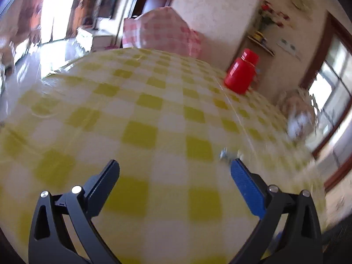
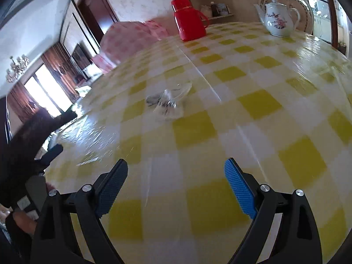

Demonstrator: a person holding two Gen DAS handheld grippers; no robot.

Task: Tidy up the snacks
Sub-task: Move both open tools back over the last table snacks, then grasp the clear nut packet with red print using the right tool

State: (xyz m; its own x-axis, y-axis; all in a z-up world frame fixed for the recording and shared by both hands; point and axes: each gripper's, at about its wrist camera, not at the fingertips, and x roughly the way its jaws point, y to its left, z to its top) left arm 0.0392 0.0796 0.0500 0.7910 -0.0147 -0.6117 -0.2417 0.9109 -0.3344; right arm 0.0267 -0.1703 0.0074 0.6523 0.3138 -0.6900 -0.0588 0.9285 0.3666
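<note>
A small clear packet [image 2: 169,101] with dark bits inside lies on the yellow-and-white checked tablecloth [image 2: 253,103], blurred, well ahead of my right gripper [image 2: 176,164]. That gripper stands open over the cloth with nothing between its fingers. In the left wrist view, my left gripper [image 1: 175,165] is also open and empty above the cloth [image 1: 136,101]. A small silvery blurred thing [image 1: 228,154] lies just beyond its blue fingertip [image 1: 238,169]; I cannot tell what it is.
A red thermos jug [image 2: 189,19] [image 1: 241,72] stands at the table's far side. A white flowered teapot [image 2: 278,19] sits at the far right, blurred in the left wrist view [image 1: 299,118]. A pink checked cover [image 1: 162,30] lies behind the table. A dark sleeve [image 2: 26,136] is at the left.
</note>
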